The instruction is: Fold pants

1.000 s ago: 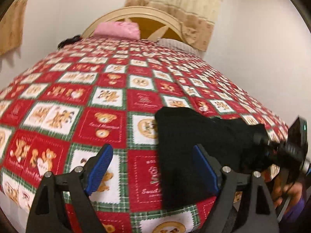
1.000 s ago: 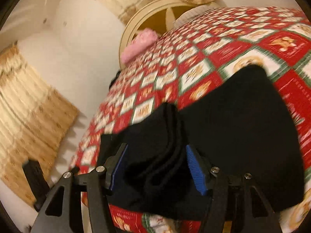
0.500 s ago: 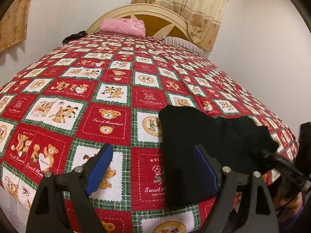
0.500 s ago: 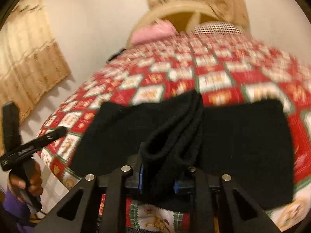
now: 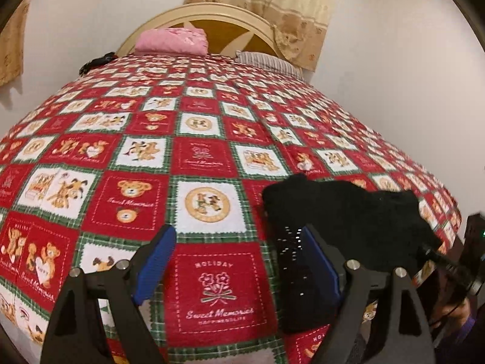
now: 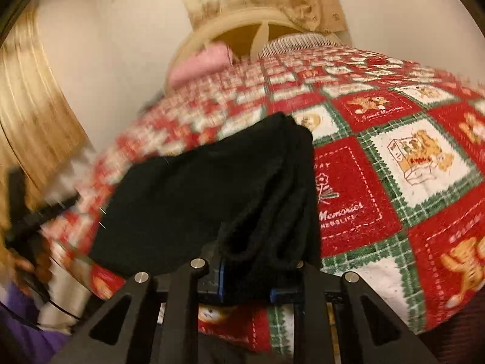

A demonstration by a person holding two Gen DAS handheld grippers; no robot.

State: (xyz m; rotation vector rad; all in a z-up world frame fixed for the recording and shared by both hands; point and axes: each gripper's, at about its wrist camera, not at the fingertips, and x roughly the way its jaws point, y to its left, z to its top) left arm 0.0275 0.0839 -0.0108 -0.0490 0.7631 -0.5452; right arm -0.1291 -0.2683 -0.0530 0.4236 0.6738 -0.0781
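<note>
The black pants lie folded near the foot of the bed, on the red bear-patterned blanket. My left gripper is open and empty, hovering just left of the pants, its right finger over their edge. My right gripper is shut on a bunched fold of the black pants and lifts that edge. The rest of the pants spreads to the left in the right wrist view. The right gripper also shows at the far right of the left wrist view.
A pink pillow and a striped pillow lie by the curved wooden headboard. Curtains hang behind. A dark item lies at the far left corner. The bed's edge is close in front.
My right gripper has closed on the fold of the pants and swung it to the left over the rest. The left gripper stayed open and shifted only slightly.
</note>
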